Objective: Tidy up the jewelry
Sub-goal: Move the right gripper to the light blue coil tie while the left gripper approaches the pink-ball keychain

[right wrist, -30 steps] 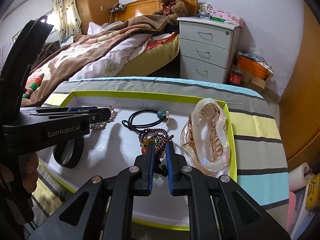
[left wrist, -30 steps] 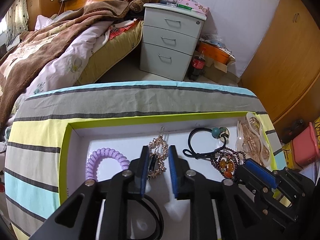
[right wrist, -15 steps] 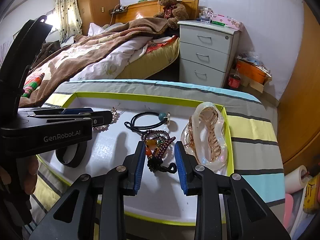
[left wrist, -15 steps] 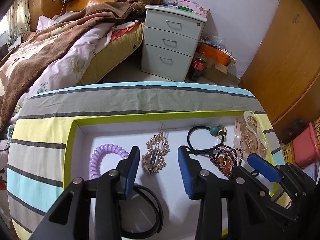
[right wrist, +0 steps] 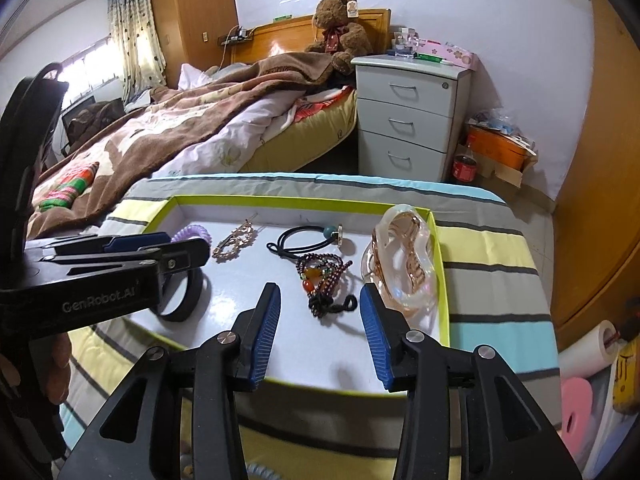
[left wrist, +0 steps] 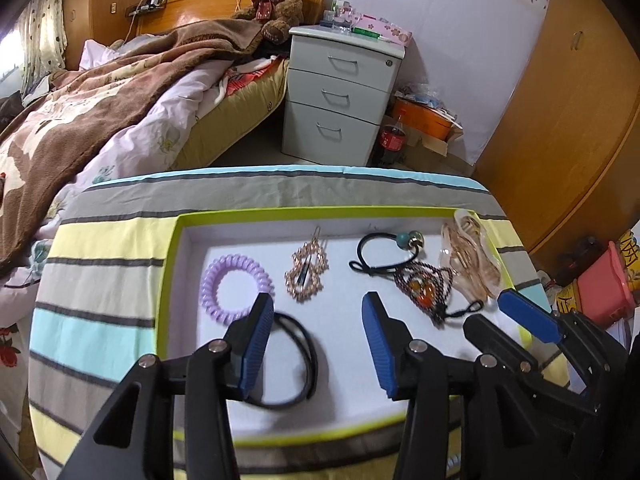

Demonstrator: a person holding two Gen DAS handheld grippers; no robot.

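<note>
Left to right in the tray [left wrist: 176,240]: purple coil hair tie [left wrist: 237,289] far left, flat on the white floor. Black hair band [left wrist: 298,360] nearer the front edge, partly under the left gripper [left wrist: 316,342]. Gold hair clip [left wrist: 307,270] next, long axis running away from the camera, straight ahead of the left gripper and beyond its tips. Then black elastic with teal bead [left wrist: 386,254], beaded bracelet [left wrist: 426,289] touching its loop, clear claw clip [left wrist: 472,258] against the right wall.

Left gripper: jaws wide apart, holding nothing, above the tray front. Right gripper [right wrist: 318,326]: jaws also wide apart, empty; the beaded bracelet [right wrist: 324,280] lies just ahead between its fingers, cord tail pointing back at the claw.

Judgement: everything already sits in the tray, so little seems left. If the bracelet is next, right hand is nearer. Obstacles: claw clip [right wrist: 404,256] just beside the bracelet on the right, elastic [right wrist: 308,238] touching it behind.
</note>
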